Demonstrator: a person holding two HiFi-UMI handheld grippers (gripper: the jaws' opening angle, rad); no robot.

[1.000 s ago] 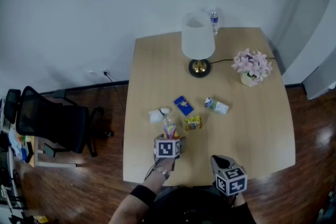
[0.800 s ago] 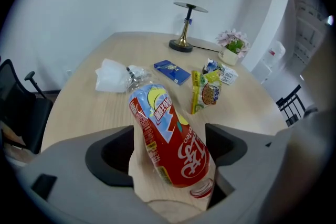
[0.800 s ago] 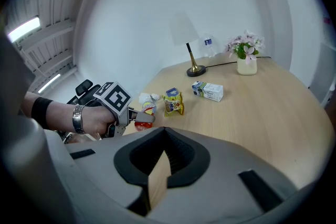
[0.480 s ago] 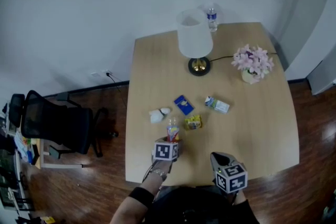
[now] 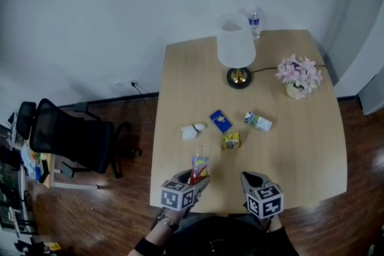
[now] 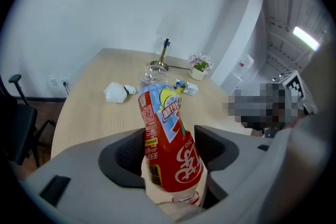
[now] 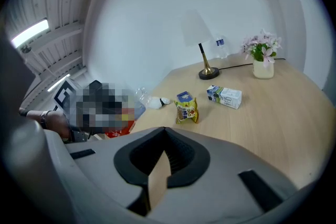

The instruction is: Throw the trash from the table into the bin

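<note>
A clear plastic bottle with a red and blue label [image 5: 199, 165] [image 6: 168, 139] stands tilted between the jaws of my left gripper [image 5: 193, 179] [image 6: 170, 150], off the table [image 5: 300, 153] near its front edge. The jaws are closing and the pads press on the bottle's sides. My right gripper [image 5: 252, 179] [image 7: 165, 136] hovers over the front edge, shut and empty. A white crumpled tissue [image 5: 192, 130] [image 6: 115, 92], a blue packet [image 5: 221, 120], a yellow snack packet [image 5: 231, 140] [image 7: 186, 109] and a small carton [image 5: 258, 122] [image 7: 224, 96] lie mid-table. No bin is in view.
A white lamp [image 5: 236, 48], a pot of pink flowers [image 5: 298, 75] and a water bottle [image 5: 255, 19] stand at the table's far side. A black office chair [image 5: 72, 138] sits on the wood floor to the left. A cable runs to the wall socket.
My left gripper closed on the bottle, lifted it off the table and drew back toward the front edge. The right gripper barely moved.
</note>
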